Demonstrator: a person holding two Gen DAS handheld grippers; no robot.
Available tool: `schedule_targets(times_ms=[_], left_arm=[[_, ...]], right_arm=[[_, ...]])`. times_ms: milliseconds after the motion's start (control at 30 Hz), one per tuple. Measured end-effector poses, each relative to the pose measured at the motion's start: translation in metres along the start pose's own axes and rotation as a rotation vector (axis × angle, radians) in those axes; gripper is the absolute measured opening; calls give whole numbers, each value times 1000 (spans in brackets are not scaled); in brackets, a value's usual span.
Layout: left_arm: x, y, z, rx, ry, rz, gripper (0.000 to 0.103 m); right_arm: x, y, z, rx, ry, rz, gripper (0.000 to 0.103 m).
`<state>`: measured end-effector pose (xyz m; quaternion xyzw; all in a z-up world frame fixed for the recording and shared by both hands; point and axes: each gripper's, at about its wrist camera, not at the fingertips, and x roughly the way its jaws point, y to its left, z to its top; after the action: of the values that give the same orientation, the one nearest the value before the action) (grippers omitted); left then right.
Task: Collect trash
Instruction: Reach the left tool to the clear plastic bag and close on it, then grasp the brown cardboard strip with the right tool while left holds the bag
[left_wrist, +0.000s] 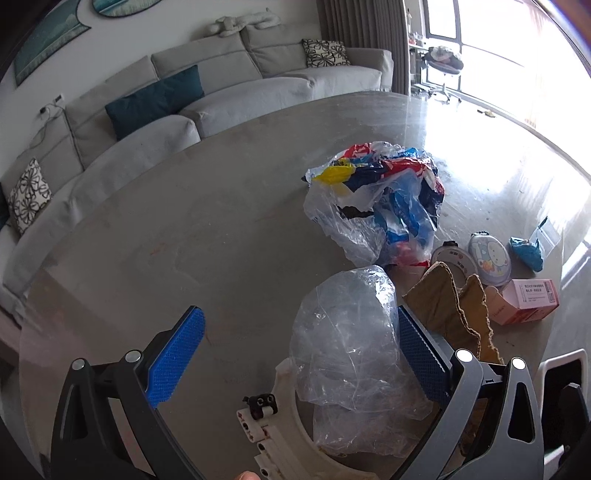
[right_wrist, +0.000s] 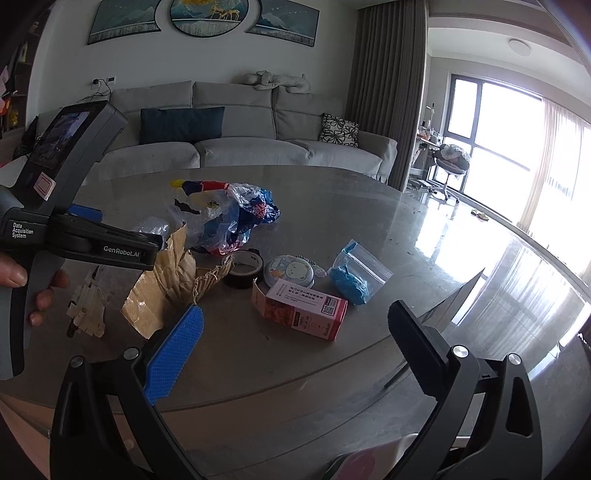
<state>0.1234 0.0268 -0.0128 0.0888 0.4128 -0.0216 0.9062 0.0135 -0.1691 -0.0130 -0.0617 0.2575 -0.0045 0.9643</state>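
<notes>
Grey stone table (right_wrist: 332, 221) stands before a grey sofa (right_wrist: 236, 147); curtained windows lie beyond. Landmark: pink carton (right_wrist: 301, 308), printed with small text and a QR code, unreadable.

- Behind the carton: tape roll (right_wrist: 242, 271), cartoon tin (right_wrist: 290, 271).
- Right of the carton: zip bag (right_wrist: 356, 273) of blue material.
- Far behind: coloured plastic bag (right_wrist: 232, 214).
- Left of the carton: torn cardboard (right_wrist: 162, 284).

Left gripper (left_wrist: 301, 358): fingers spread, clear plastic (left_wrist: 347, 339) between them, touching the right pad. Its body reads "Data Acquisition System" and "GenRobot.AI".

Right gripper (right_wrist: 295, 345): fingers spread, holding nothing, just in front of the carton.
</notes>
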Motion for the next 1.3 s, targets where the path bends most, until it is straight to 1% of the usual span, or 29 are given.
schedule_targets(times_ms=[167, 300, 367, 433, 467, 500, 533, 567, 633, 733, 767, 833, 967, 1100, 1200, 1300], left_arm=[[12, 6, 0, -53, 32, -68, 100], [12, 9, -4, -61, 8, -47, 99], [11, 11, -5, -53, 2, -47, 94], [11, 11, -6, -44, 4, -91, 73], [11, 10, -6, -40, 6, -98, 67], [10, 8, -6, -35, 9, -100, 56], [10, 7, -6, -27, 8, -107, 51], [10, 5, -5, -23, 6, -98, 48], [6, 0, -7, -12, -9, -72, 35], [-2, -2, -8, -7, -41, -61, 23], [-6, -3, -9, -2, -48, -63, 21], [-13, -5, -8, 7, -62, -68, 18], [-32, -7, -6, 23, -108, -57, 16], [-48, -3, -4, 16, -140, -46, 14], [-63, 1, -6, 8, -169, -17, 14], [-77, 9, -6, -8, -186, -25, 14]], right_arm=[[-2, -1, 0, -3, -5, -1, 100], [-3, -1, 1, 1, -12, 0, 100], [-4, 0, 1, 3, -17, -1, 100], [-3, 0, 2, 4, -17, 0, 100], [-4, 0, 2, 5, -18, 1, 100], [-4, 0, 2, 5, -20, 2, 100], [-5, 0, 2, 4, -22, 1, 100], [-5, 1, 2, 1, -24, 2, 100], [-7, 2, 2, -6, -30, 1, 100], [-8, 4, 2, -16, -37, 0, 100], [-9, 5, 2, -16, -41, 0, 100], [-9, 5, 2, -15, -46, 2, 100], [-11, 5, 3, -16, -54, 3, 100], [-13, 7, 4, -16, -66, 5, 100], [-17, 7, 3, -18, -74, 5, 100], [-19, 9, 4, -21, -81, 5, 100]])
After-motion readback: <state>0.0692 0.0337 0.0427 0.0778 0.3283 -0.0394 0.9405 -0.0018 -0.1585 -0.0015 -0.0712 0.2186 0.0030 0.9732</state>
